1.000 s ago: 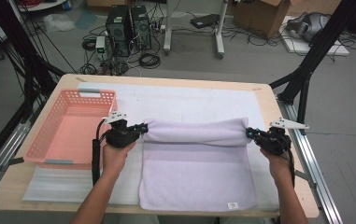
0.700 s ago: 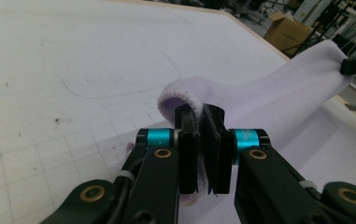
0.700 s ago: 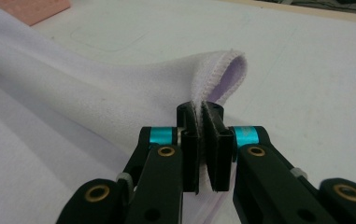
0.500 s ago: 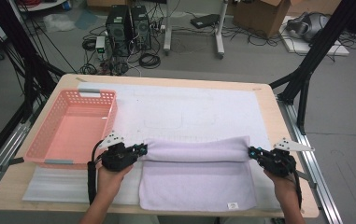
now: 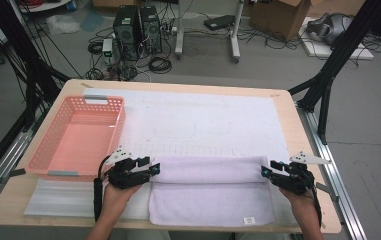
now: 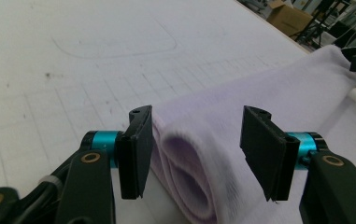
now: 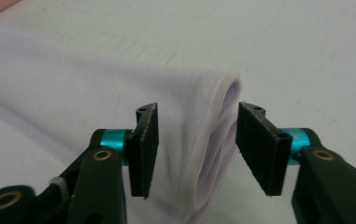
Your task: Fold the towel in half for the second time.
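High view: the folded lilac terry towel is laid on the white mat, with the left gripper and right gripper at its folded edge.

Left gripper view: the jaws have just been opening; the fold lies unpinched between them.

Right gripper view: likewise released. A withdrawing pad could snag and undo the fold.

A pink basket stands on the white mat, just beyond the left gripper and a little to its left. Two computer towers and a cardboard box stand on the floor, far beyond both grippers.
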